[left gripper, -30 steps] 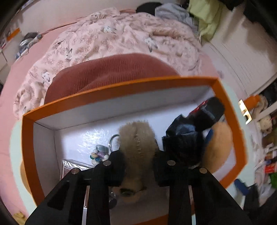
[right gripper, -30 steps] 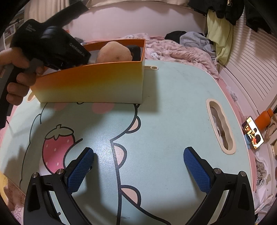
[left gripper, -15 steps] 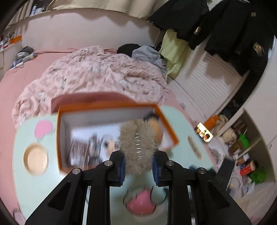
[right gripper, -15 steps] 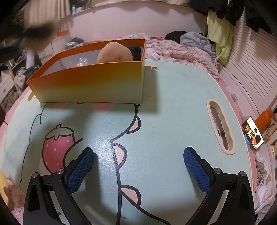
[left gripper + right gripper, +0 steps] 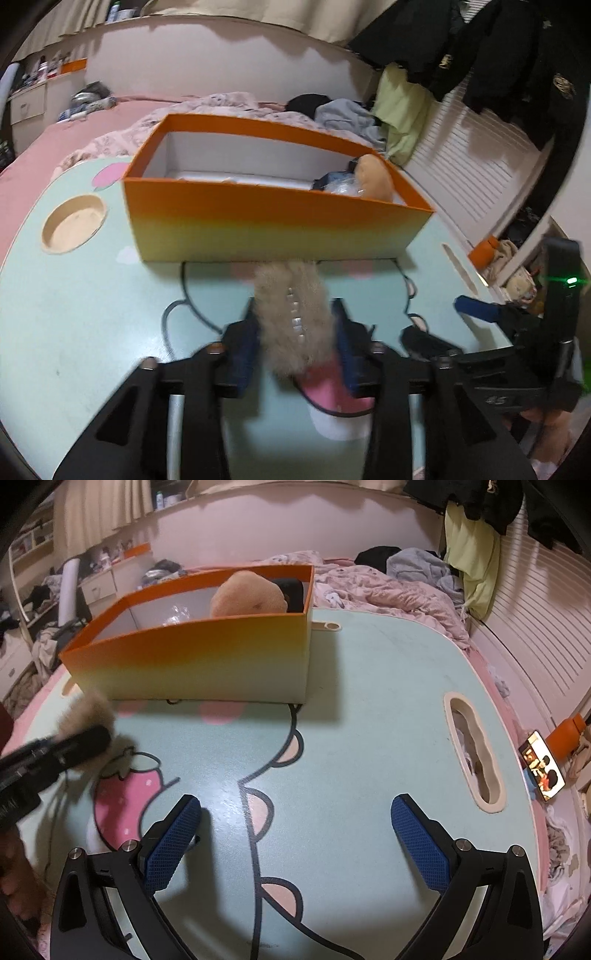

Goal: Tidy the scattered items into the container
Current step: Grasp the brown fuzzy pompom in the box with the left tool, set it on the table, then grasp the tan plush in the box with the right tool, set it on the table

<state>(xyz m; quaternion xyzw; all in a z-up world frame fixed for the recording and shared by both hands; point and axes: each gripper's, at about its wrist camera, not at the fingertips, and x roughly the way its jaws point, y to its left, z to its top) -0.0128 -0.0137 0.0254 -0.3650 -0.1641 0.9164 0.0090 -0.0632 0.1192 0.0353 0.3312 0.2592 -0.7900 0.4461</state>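
Note:
An orange-and-yellow box (image 5: 273, 221) stands at the far side of the mint-green cartoon table (image 5: 85, 302); it also shows in the right wrist view (image 5: 207, 657). Inside it lie a tan plush item (image 5: 373, 177) and dark things. My left gripper (image 5: 295, 332) is shut on a beige furry item (image 5: 295, 314) and holds it low over the table, in front of the box. The furry item also shows blurred in the right wrist view (image 5: 86, 716). My right gripper (image 5: 295, 823) is open and empty above the table.
A round recess (image 5: 74, 223) sits in the table's left side and an oval handle slot (image 5: 474, 753) on its right. A phone (image 5: 541, 770) and an orange bottle (image 5: 567, 734) lie beyond the right edge. A bed with pink bedding (image 5: 388, 587) is behind.
My left gripper pulled back out of the box with the furry item still in it and dropped low in front of the box. The right gripper has not moved.

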